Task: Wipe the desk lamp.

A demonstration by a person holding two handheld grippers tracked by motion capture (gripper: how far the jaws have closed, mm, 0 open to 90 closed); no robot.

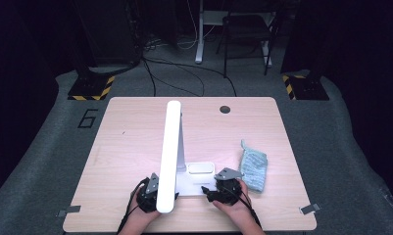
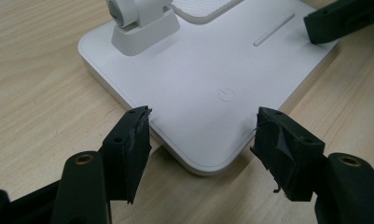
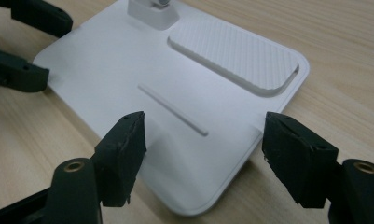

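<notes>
Now both grippers, left (image 2: pixel 201 140) and right (image 3: pixel 203 149), gape wide, empty, apparently straddling near corners of the lamp base (image 2: pixel 198 79).

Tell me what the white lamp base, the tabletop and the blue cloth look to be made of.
The flat white lamp base looks like moulded plastic, matte: smooth, rounded corners, a ribbed inset pad. The pale tabletop looks like wood or wood-look laminate: fine straight grain lines, a low sheen; which one is unclear. The light blue cloth looks like soft textile, perhaps microfibre: rumpled folds, a dull nubby surface.
</notes>
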